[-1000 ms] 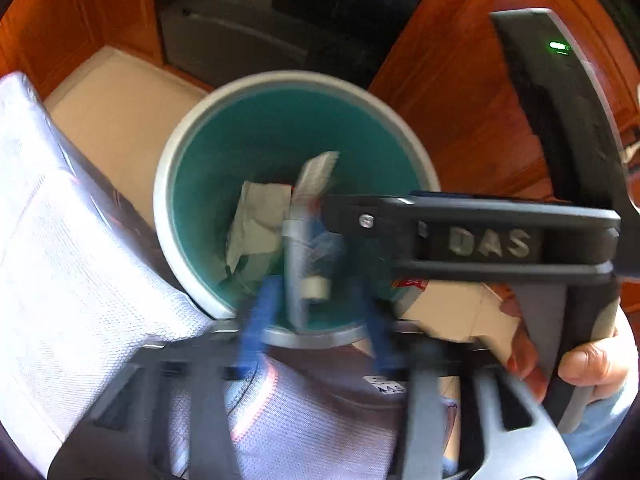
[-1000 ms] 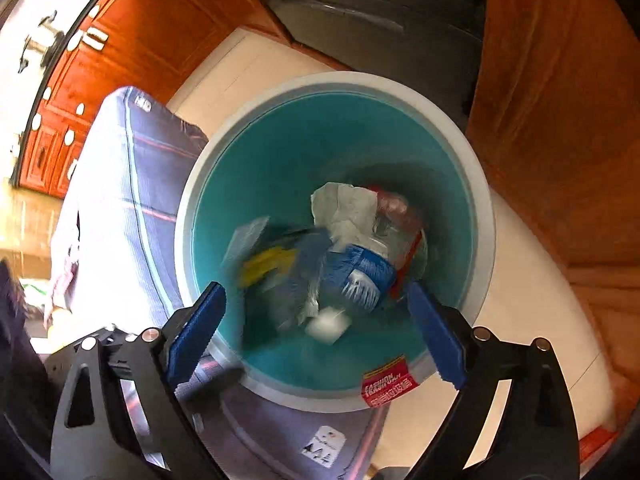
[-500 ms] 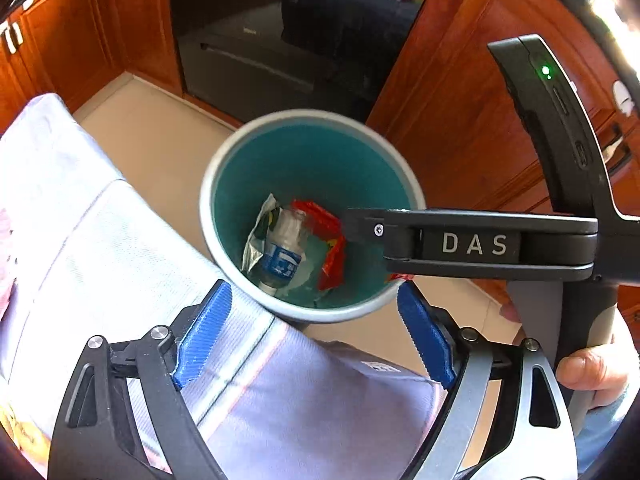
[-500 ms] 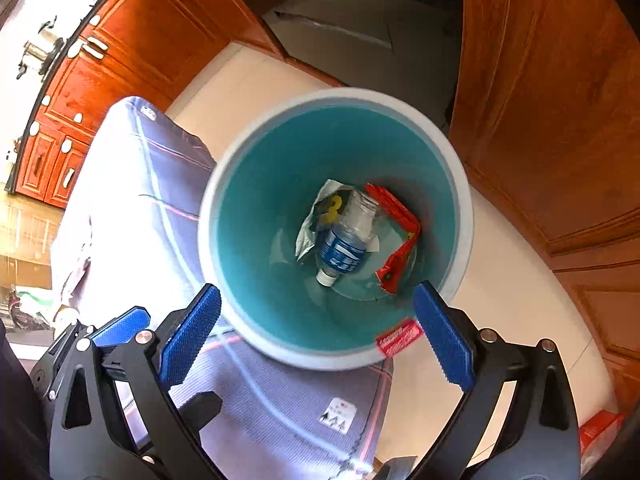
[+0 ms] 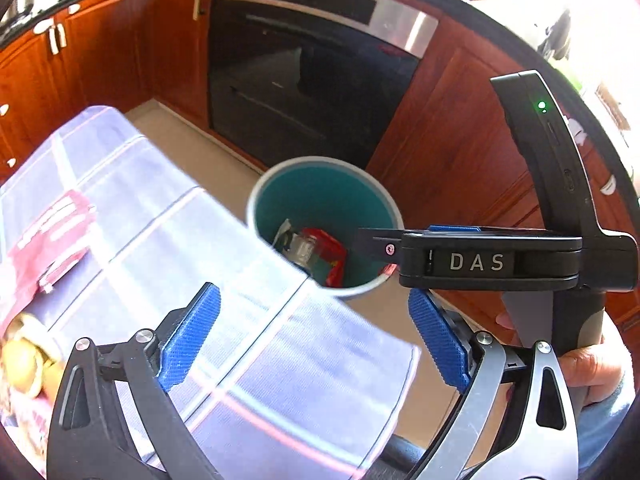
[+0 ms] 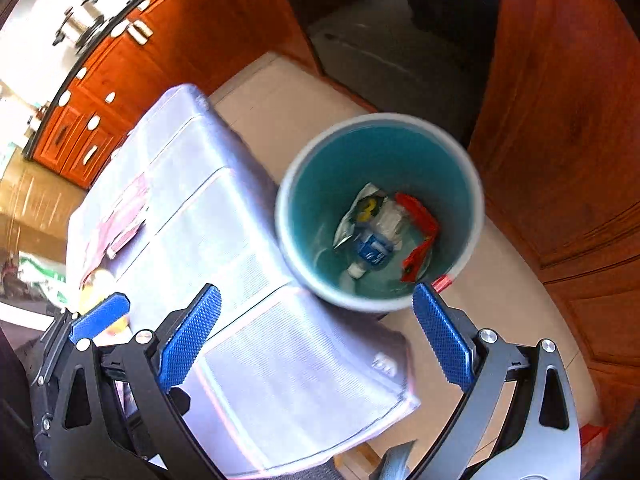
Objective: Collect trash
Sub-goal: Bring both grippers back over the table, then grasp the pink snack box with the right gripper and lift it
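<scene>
A round bin with a teal inside and a pale rim (image 5: 256,196) (image 6: 280,216) stands on the floor beside the table. In it lie a plastic bottle with a blue label (image 6: 374,246) (image 5: 302,246), a red wrapper (image 6: 418,232) (image 5: 330,250) and a silvery wrapper (image 6: 356,212). My left gripper (image 5: 316,336) is open and empty above the table's corner. My right gripper (image 6: 318,336) is open and empty above the table edge, short of the bin; its body (image 5: 492,262) shows in the left wrist view. A red packet (image 5: 52,236) (image 6: 124,220) lies on the tablecloth.
The table carries a pale checked cloth (image 5: 168,240) (image 6: 192,184). A yellowish food item (image 5: 20,364) lies at its left edge. Wooden cabinets (image 5: 452,152) and a dark oven (image 5: 304,92) stand behind the bin. The floor (image 6: 288,100) is beige tile.
Both grippers have pulled up and back from the bin, which now looks smaller and farther. The bottle and wrappers that were dropping in one second ago now lie still in it.
</scene>
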A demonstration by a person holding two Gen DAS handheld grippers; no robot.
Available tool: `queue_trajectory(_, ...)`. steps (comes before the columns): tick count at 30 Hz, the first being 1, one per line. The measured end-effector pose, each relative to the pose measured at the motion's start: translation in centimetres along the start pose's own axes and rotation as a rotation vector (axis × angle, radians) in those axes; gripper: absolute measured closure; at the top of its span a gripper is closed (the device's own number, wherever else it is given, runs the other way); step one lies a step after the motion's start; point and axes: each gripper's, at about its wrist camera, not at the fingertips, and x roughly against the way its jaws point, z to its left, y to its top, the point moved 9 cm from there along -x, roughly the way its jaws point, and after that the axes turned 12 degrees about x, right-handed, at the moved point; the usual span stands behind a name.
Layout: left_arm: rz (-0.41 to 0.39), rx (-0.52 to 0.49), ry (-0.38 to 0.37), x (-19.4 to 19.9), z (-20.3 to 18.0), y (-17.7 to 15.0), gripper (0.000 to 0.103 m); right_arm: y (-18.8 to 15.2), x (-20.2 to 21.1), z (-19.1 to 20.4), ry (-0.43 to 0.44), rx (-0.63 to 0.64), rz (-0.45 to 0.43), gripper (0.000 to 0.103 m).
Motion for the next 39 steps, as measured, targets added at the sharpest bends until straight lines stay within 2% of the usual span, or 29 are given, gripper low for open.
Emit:
queue_trajectory(9,-0.052,0.066,0.073,6.2,6.3,-4.6,0.005,-3.2,0.0,9.0,0.048,0.151,0.046,0.01)
queue_trajectory(19,-0.082,0.137,0.173,11.5,15.1,-10.4,0.005,-7.7,-1.2,18.6,0.126,0.265,0.107,0.01)
queue_trajectory(29,-0.142,0.269,0.273,17.5,24.1,-16.8,0.004,-13.1,-3.1,28.5,0.22,0.408,0.21,0.01)
queue_trajectory(35,-0.167,0.309,0.307,19.0,27.3,-19.6,0.004,-15.1,-4.1,31.7,0.313,0.393,0.26,0.01)
queue_trajectory(39,-0.16,0.324,0.348,18.6,29.5,-20.9,0.004,-15.6,-4.4,32.4,0.386,0.346,0.254,0.01)
